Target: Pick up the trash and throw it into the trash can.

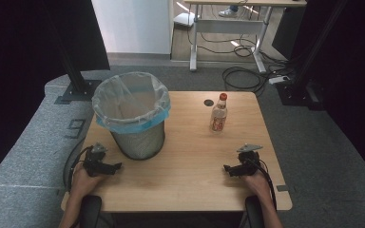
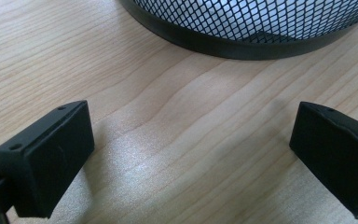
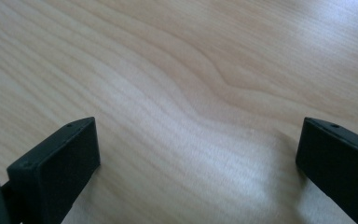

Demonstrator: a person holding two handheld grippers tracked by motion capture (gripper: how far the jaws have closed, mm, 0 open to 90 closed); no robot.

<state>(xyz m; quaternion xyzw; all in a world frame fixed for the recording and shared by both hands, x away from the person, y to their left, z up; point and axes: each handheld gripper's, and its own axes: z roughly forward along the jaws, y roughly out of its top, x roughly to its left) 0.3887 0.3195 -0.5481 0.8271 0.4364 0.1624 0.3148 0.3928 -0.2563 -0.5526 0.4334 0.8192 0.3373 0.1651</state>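
A wooden table [image 1: 185,175] seen from above carries a wire-mesh wastebasket [image 1: 132,116], lined with a translucent bag whose blue hem folds over the rim, on its left half, and a small clear bottle [image 1: 218,114] with a red cap and a red label, upright on the right half toward the far edge. A dark round spot [image 1: 208,102] lies on the tabletop just left of the bottle's cap. The left gripper [image 1: 116,166] rests low over the near left part of the table, just beside the wastebasket's base and pointing toward the table's middle; in the left gripper view its two black jaws stand wide apart with bare wood between them, and the basket's black bottom ring [image 2: 242,44] curves across the top, near but not touching. The right gripper [image 1: 227,168] rests over the near right part of the table, well apart from the bottle, which stands beyond it; in the right gripper view its jaws are likewise spread wide, released, with wood grain between them.
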